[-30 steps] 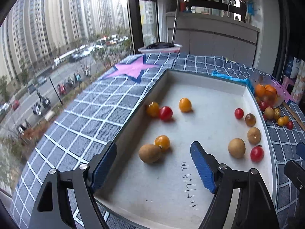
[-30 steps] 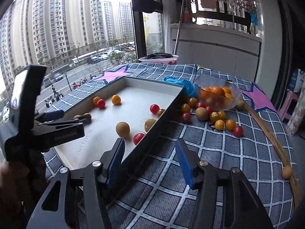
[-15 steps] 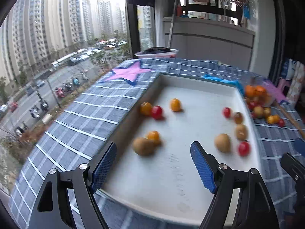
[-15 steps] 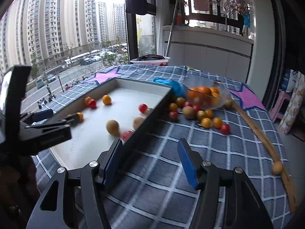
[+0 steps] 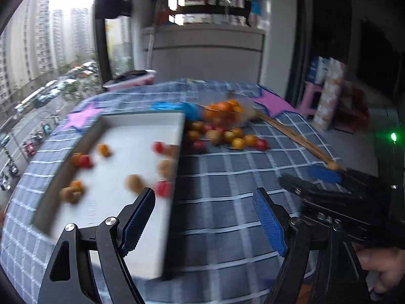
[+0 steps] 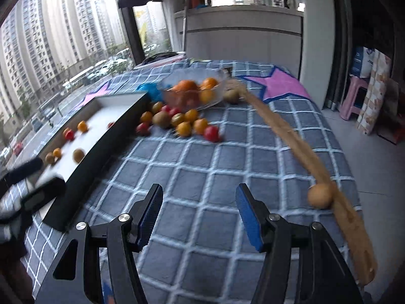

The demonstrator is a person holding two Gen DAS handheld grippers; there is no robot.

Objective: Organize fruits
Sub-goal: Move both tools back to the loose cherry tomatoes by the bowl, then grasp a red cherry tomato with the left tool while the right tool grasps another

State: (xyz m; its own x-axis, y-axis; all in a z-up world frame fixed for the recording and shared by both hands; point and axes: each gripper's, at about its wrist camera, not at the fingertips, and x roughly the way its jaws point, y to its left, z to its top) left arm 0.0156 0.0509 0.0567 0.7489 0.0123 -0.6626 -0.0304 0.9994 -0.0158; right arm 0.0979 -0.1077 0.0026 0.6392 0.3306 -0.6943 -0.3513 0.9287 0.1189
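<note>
A white tray [image 5: 106, 217] with dark walls [image 6: 101, 152] lies on the blue checked cloth and holds several small red, orange and brown fruits. A loose pile of fruits [image 6: 182, 122] lies between the tray and a glass bowl of oranges [image 6: 195, 91]; the pile also shows in the left wrist view [image 5: 227, 134]. One brown fruit [image 6: 321, 195] rests against a long wooden stick [image 6: 286, 131]. My left gripper [image 5: 205, 223] is open and empty above the tray's near right corner. My right gripper [image 6: 198, 215] is open and empty over bare cloth.
A blue cloth bundle [image 5: 177, 107] lies behind the tray. A pink-rimmed basin [image 5: 131, 81] stands at the table's far edge by the window. A pink stool [image 6: 354, 96] and stacked packages [image 6: 374, 96] stand on the floor to the right. The right gripper shows in the left wrist view [image 5: 336, 190].
Both grippers have swung to the right and pulled back. The left one has moved from over the tray's middle to its near right corner. Both stay open.
</note>
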